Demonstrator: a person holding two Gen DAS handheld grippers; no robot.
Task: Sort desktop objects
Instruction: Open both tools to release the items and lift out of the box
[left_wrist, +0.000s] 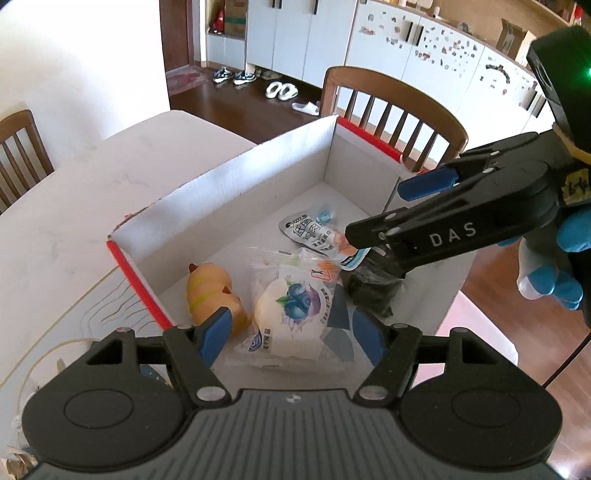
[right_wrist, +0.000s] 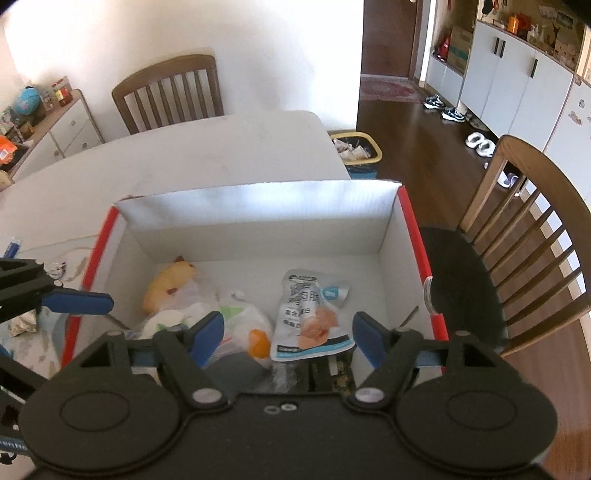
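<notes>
Bun packet (left_wrist: 291, 310) lies between open left fingers (left_wrist: 216, 332).

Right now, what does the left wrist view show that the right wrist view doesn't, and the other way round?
Only the left wrist view shows the blueberry print on the bun packet and the gloved hand holding the right tongs, open over the box. Only the right wrist view shows the yellow-rimmed bin beside the table and the white drawer unit. Both show the red-edged box, the yellow plush toy and the silver snack pouch.
</notes>
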